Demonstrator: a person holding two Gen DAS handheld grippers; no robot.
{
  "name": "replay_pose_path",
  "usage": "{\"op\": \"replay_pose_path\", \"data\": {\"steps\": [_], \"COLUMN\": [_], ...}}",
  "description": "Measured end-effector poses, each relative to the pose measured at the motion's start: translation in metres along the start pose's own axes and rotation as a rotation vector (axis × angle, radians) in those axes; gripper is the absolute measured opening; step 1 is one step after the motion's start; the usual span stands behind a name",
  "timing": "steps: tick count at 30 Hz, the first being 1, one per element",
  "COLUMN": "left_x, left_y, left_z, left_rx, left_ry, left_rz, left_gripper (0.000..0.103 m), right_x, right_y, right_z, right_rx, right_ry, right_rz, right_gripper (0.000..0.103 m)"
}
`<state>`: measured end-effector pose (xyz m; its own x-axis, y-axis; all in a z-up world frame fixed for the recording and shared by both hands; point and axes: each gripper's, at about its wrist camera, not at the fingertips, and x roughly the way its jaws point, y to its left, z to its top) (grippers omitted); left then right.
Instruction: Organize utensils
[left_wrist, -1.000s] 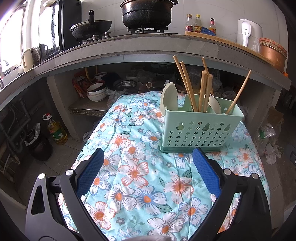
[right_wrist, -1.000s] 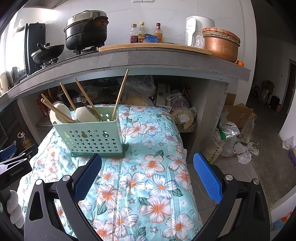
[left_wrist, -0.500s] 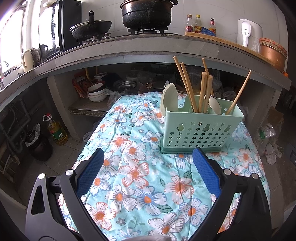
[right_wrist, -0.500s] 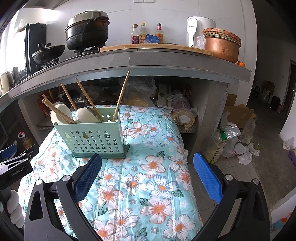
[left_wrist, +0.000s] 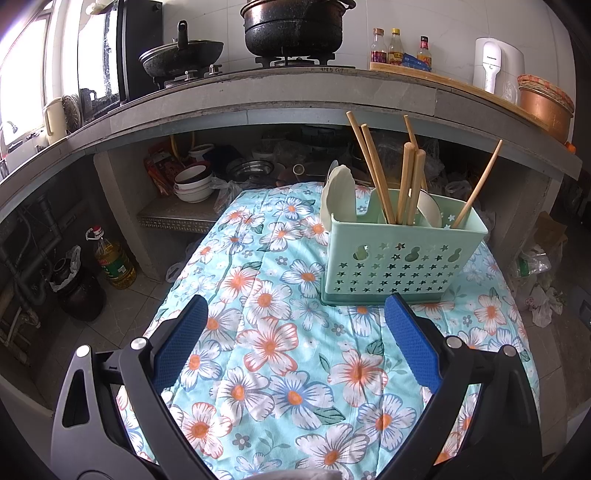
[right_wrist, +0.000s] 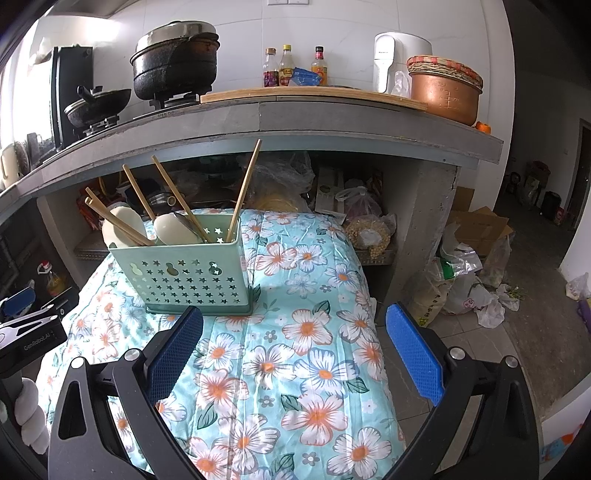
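Both sets of jaws stand wide apart and hold nothing: the left gripper (left_wrist: 295, 317) and the right gripper (right_wrist: 293, 328) each hover low over the flowered cloth (left_wrist: 280, 332), blue pads well clear of everything. Going from the biggest thing down, the grey kitchen counter (left_wrist: 295, 96) arcs across at 12 o'clock in both views, carrying a black pot (left_wrist: 295, 26) on a burner, a black wok (left_wrist: 183, 61) to its 9 o'clock, three sauce bottles (right_wrist: 293, 68), a white kettle (right_wrist: 397, 61) and a copper-coloured pot (right_wrist: 443, 94) toward 2 o'clock. Below it, the cloth-covered surface runs from 6 o'clock up to the middle of each view. On that cloth sits the pale green utensil basket (left_wrist: 399, 258), pierced with star and gourd cut-outs; it lies at about 1 o'clock from the left gripper and at about 10 o'clock from the right one, near both but touching neither. Inside the basket, white spoons (right_wrist: 170, 230) stand bowl-up toward its left side, and wooden chopsticks (left_wrist: 406, 181) lean at mixed angles, one lone stick (right_wrist: 243, 188) tilted away in the right-hand compartment. At 9 o'clock in the right wrist view part of the left gripper's body shows, with a gloved hand (right_wrist: 31, 417) beneath it. A stack of white bowls (left_wrist: 194, 181) rests on the shelf under the counter, and an oil bottle (left_wrist: 112, 258) stands on the floor at 9 o'clock.
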<state>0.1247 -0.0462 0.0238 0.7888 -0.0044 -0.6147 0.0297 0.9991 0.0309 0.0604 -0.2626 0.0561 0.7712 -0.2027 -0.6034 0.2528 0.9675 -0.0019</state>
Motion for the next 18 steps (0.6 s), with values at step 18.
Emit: {"op": "replay_pose_path", "data": {"steps": [18], "left_x": [-0.0002], "left_y": [-0.0001], "left_z": [0.0001], "left_rx": [0.001], "left_ry": [0.002], "left_rz": [0.000], "left_gripper": [0.093], "right_x": [0.0001], "right_y": [0.0012], "right_z": [-0.0004], "right_rx": [0.000], "right_ry": [0.001], "right_rz": [0.006], "right_gripper": [0.097]}}
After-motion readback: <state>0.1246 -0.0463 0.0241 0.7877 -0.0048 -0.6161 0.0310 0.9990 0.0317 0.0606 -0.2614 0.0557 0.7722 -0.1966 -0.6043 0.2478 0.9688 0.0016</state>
